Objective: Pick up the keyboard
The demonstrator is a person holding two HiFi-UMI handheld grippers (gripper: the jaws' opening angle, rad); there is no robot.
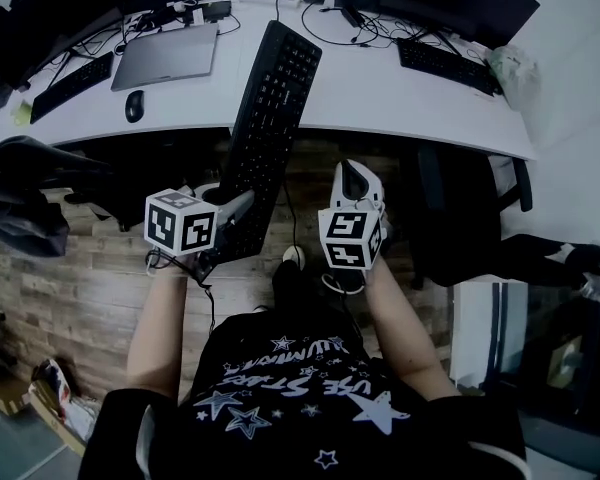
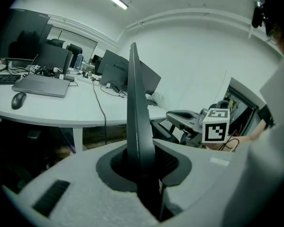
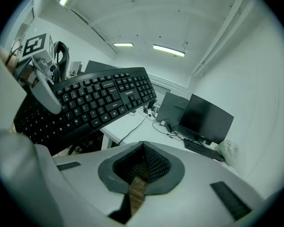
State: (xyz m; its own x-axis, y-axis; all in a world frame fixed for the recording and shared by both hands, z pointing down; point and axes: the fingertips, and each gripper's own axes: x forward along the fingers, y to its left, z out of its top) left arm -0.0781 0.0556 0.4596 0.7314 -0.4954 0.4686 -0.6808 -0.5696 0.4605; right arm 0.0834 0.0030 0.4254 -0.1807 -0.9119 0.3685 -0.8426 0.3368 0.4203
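A: Where's the black keyboard [image 1: 270,133]?
B: Its near end is clamped in my left gripper [image 1: 230,230] — far end over the white desk [image 1: 380,93]. My right gripper [image 1: 352,180] — jaws together, empty.

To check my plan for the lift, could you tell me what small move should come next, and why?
Probably open the right tongs and bring them to the keyboard: the left tongs alone clamp its near end, it is tilted on edge, lifted off the desk, and the right tongs are shut and empty.
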